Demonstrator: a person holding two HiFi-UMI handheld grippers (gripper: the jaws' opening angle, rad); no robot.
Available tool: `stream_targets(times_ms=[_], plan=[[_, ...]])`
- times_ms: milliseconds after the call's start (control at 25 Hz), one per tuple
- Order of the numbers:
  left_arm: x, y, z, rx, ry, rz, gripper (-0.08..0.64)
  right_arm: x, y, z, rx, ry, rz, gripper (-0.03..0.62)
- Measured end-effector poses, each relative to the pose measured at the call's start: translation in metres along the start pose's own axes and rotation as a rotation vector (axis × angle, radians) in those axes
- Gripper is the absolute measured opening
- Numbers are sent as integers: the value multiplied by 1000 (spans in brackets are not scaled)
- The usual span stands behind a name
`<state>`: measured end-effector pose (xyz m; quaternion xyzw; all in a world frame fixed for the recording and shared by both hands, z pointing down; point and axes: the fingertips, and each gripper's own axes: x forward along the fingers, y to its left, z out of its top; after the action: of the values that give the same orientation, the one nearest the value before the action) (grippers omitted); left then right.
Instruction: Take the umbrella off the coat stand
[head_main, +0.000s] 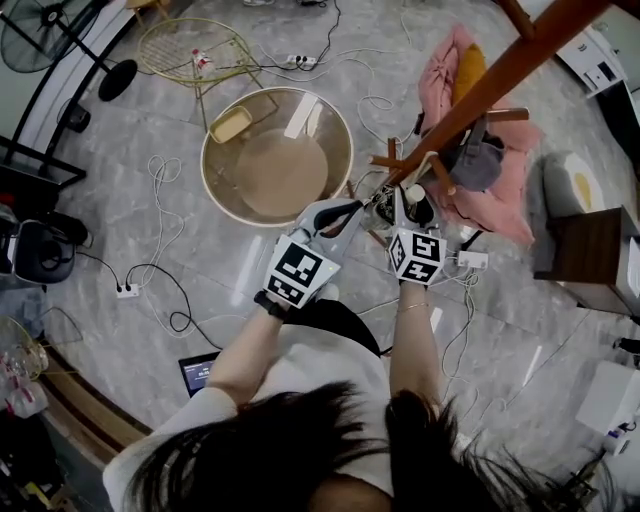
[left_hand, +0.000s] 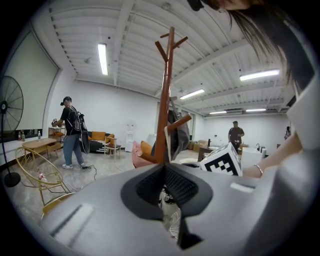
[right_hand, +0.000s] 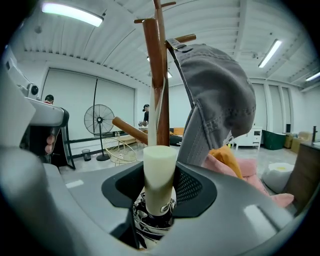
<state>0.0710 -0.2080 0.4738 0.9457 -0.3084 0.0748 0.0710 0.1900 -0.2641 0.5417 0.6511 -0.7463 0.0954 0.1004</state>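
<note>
The umbrella (right_hand: 160, 182) hangs low against the coat stand (right_hand: 152, 75). Its smooth, cream, cylindrical handle stands upright above a folded canopy with a black-and-white pattern. A pale strap runs from the handle up the pole.

The right claw (right_hand: 161, 167) is clamped on the handle, with one meshed black pad on each side and the jaws held part-way apart by the handle's width. The left claw (left_hand: 165, 172) is level and just left of the right one. Its tips meet and there is nothing between them.

Edges close to the grip:
- The round, reddish-brown wooden pole stands directly behind the handle.
- A slanted wooden peg (right_hand: 130, 129) projects to the left.
- A grey fabric cap (right_hand: 220, 95) with stitched seams hangs from a higher peg, and its brim drops just to the right of the handle.

Pink cloth (right_hand: 252, 167) lies heaped beyond the cap. To the left of the stand, glossy grey marble floor (head_main: 120, 330) crossed by loose cables (head_main: 165, 290) stretches to a round worktop (head_main: 205, 160) with a gold rim. A wire chair (head_main: 195, 50) stands beyond the worktop.
</note>
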Motion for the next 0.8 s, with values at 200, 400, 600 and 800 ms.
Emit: stream_targets(times_ms=[200, 400, 600, 800], plan=[[0, 1, 2, -2, 0, 3, 58, -6, -2, 2, -2, -11, -8, 156], [0, 0, 1, 0, -3, -1, 58, -13, -2, 2, -2, -21, -15, 156], [1, -3, 5, 4, -11, -3, 58, -25, -6, 5, 5, -29, -25, 156], [2, -5, 13, 14, -22, -10, 58, -40, -12, 11, 14, -44, -45, 156]])
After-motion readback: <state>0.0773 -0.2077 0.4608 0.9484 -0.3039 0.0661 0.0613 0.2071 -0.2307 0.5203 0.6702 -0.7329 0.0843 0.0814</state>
